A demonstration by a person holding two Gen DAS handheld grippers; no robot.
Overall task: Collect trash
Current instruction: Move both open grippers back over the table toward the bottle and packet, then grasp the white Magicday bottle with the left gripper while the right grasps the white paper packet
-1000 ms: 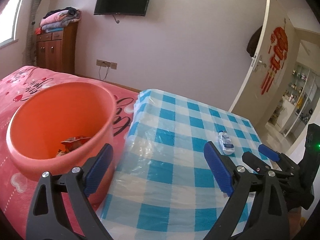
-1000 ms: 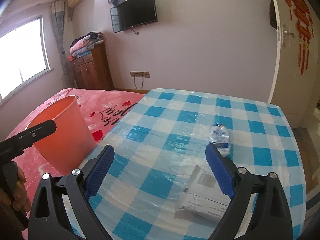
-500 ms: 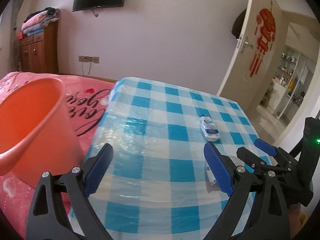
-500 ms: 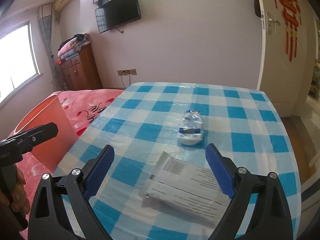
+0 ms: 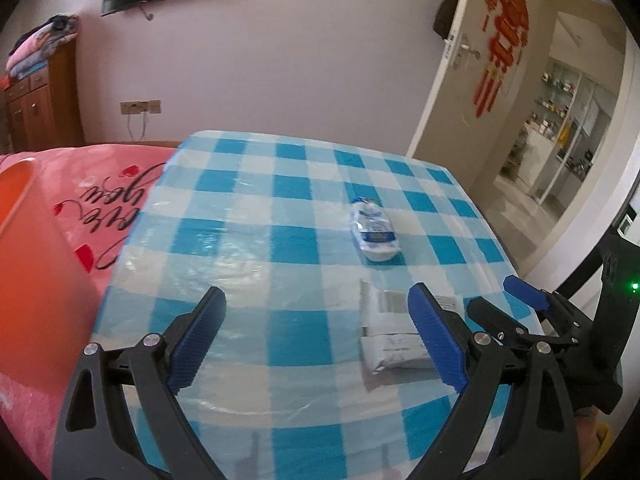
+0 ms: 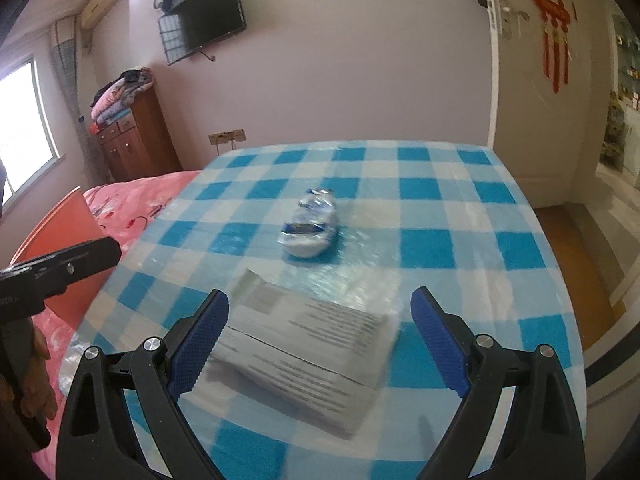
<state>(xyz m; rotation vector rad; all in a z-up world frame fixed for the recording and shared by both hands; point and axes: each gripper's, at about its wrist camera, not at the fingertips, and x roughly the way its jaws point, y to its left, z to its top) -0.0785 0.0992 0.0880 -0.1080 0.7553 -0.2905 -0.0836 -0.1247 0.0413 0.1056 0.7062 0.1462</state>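
Orange bin (image 5: 24, 264) cut off at left edge; white packet (image 6: 304, 356) print blurred

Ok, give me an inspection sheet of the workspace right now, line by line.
Surface: blue checked tablecloth under clear plastic.
Job's things: white printed packet near the front edge; crushed bottle beyond it; orange bin on the pink bedspread at left.
Clutter: nothing seen.
Grippers: left gripper open and empty; right gripper open, fingers either side of the packet.
Cables: cord hanging from the wall socket.
Surroundings: wall television, wooden cabinet, open door.
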